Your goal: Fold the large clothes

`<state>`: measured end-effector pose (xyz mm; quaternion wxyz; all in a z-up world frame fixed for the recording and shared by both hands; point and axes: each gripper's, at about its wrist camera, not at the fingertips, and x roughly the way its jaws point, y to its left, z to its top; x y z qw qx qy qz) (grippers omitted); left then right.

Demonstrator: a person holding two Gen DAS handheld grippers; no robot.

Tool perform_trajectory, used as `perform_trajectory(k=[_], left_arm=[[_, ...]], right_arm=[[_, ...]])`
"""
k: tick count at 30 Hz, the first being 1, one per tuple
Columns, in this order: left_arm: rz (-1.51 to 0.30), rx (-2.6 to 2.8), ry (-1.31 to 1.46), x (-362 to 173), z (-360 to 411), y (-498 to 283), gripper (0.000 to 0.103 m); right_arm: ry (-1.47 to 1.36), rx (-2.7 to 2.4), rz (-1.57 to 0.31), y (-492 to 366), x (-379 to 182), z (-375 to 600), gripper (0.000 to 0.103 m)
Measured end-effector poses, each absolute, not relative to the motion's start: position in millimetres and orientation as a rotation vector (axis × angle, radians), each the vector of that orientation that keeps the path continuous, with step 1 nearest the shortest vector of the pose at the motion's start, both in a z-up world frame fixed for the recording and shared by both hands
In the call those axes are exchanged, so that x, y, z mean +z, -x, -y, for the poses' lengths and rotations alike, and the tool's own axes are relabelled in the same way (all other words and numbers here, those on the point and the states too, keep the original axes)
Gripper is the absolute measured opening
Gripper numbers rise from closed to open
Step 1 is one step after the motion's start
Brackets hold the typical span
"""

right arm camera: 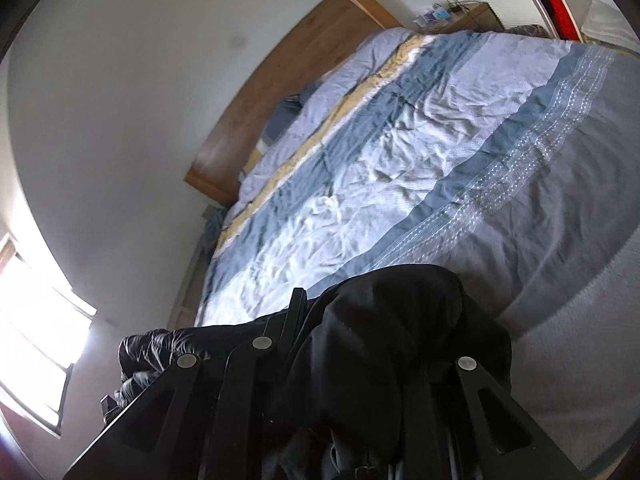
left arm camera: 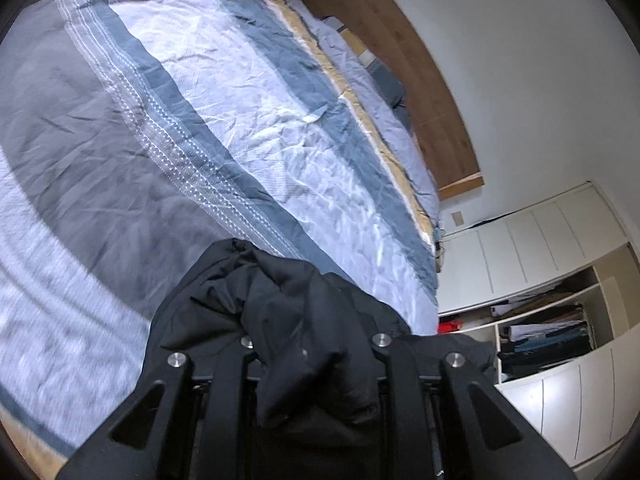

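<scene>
A black padded jacket (left arm camera: pixel 280 312) is bunched over my left gripper (left arm camera: pixel 316 344), which is shut on its cloth and holds it above the bed. The fingertips are hidden under the fabric. In the right wrist view the same black jacket (right arm camera: pixel 400 320) drapes over my right gripper (right arm camera: pixel 360 344), which is shut on it too. A shiny part of the jacket (right arm camera: pixel 148 352) hangs to the left. Both grippers hold the jacket lifted over the near part of the striped bedspread (left arm camera: pixel 248 120).
The bed (right arm camera: pixel 400 152) has a blue, grey and tan striped cover and a wooden headboard (left arm camera: pixel 420 80). White wardrobe with open shelves of folded clothes (left arm camera: pixel 548 332) stands at the right. A bright window (right arm camera: pixel 36 340) is at the left.
</scene>
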<state>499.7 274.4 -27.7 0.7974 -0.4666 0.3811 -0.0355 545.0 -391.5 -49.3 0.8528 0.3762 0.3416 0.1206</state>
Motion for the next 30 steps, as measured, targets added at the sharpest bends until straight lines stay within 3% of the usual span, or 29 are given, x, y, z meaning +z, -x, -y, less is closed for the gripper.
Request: perform_trajectory(k=[9, 15, 18, 20, 23, 25, 30], left_arm=[[-0.908, -0.043, 1.057, -118, -277, -562, 0.021], [-0.907, -0.082, 1.139, -150, -279, -575, 0.023], [-0.895, -0.093, 1.188, -149, -282, -576, 0.030], [-0.848, -0.122, 1.255, -142, -288, -572, 0.043], [-0.764, -0.155, 1.329, -125, -299, -565, 0.055], [-0.741, -0.155, 1.362, -116, -306, -563, 0.056], [-0.712, -0.141, 1.380, -91, -318, -546, 0.056]], right_arm=[[-0.833, 0.193, -0.828, -609, -117, 388, 0.021], [-0.933, 0.214, -0.836, -620, -153, 392, 0.021], [-0.949, 0.236, -0.820, -620, -152, 394, 0.030], [-0.958, 0.262, -0.793, -620, -146, 394, 0.054], [-0.978, 0.284, -0.745, -616, -132, 397, 0.080], [-0.964, 0.273, -0.719, -613, -120, 400, 0.087], [-0.932, 0.260, -0.670, -597, -92, 413, 0.087]])
